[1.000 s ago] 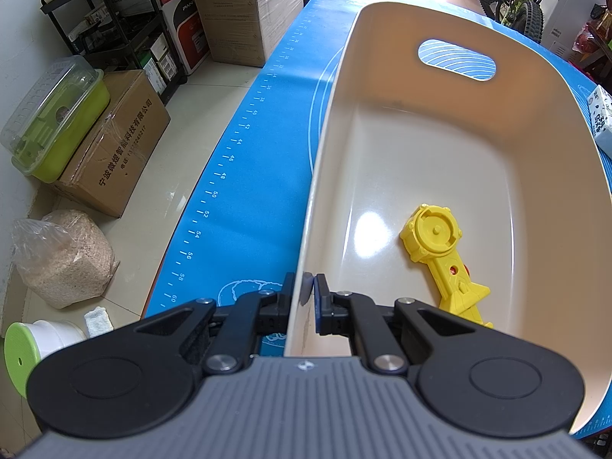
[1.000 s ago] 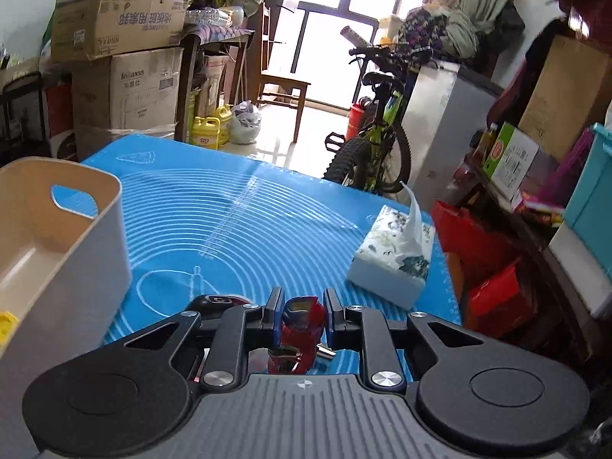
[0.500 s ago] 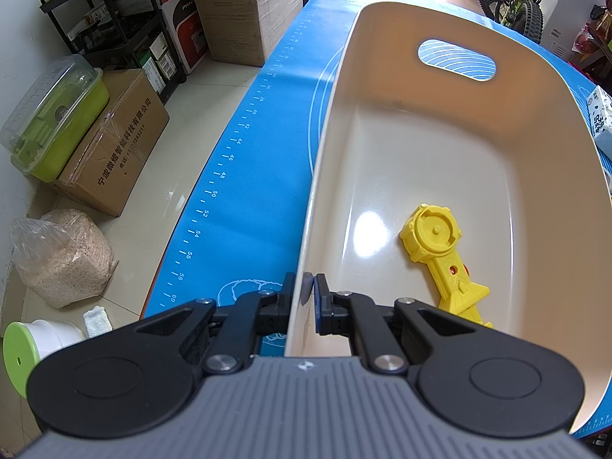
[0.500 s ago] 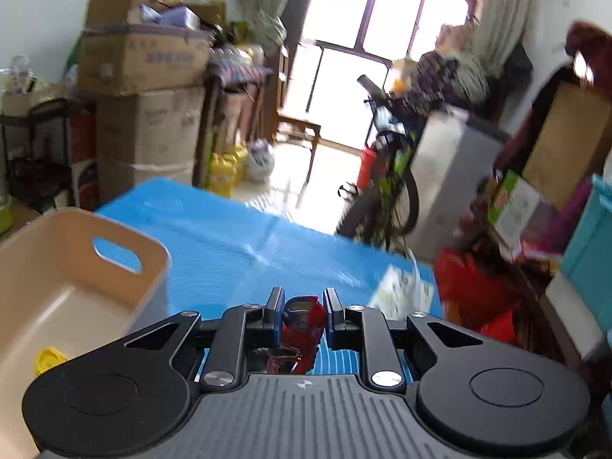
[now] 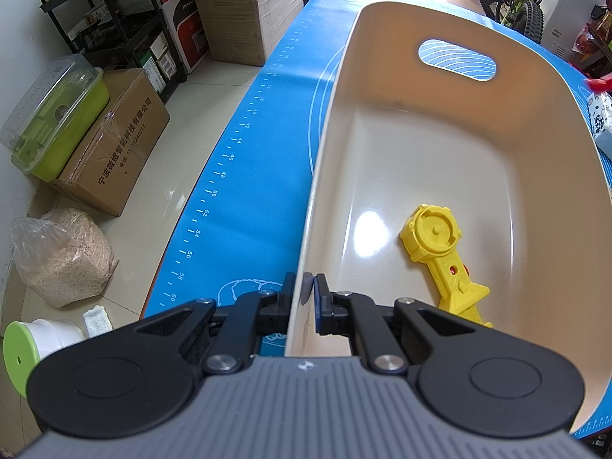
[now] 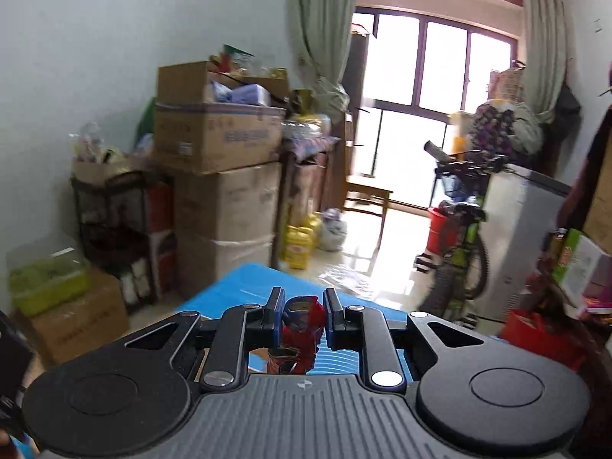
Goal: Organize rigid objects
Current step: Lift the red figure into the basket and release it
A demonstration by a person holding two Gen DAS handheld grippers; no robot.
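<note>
A cream plastic basket (image 5: pixel 543 122) with a handle slot stands on the blue mat (image 5: pixel 244 176). My left gripper (image 5: pixel 305 287) is shut on the basket's near left rim, one pad on each side of the wall. Inside the basket lies a yellow plastic toy (image 5: pixel 440 252). My right gripper (image 6: pixel 303 308) is shut on a red toy figure (image 6: pixel 302 325) and holds it in the air, pointing toward the room's window. A red tip of that toy (image 5: pixel 601 82) shows at the right edge of the left wrist view, above the basket's far side.
A tissue pack (image 5: pixel 603 122) lies on the mat right of the basket. Cardboard boxes (image 5: pixel 111 145), a green bin (image 5: pixel 53 126) and a sack (image 5: pixel 61 256) crowd the floor on the left. A bicycle (image 6: pixel 459 252) and stacked boxes (image 6: pixel 222 176) stand beyond the table.
My right gripper has risen with the red toy and tilted up, so the mat, basket and tissue pack dropped out of its view. The left gripper and basket stayed still.
</note>
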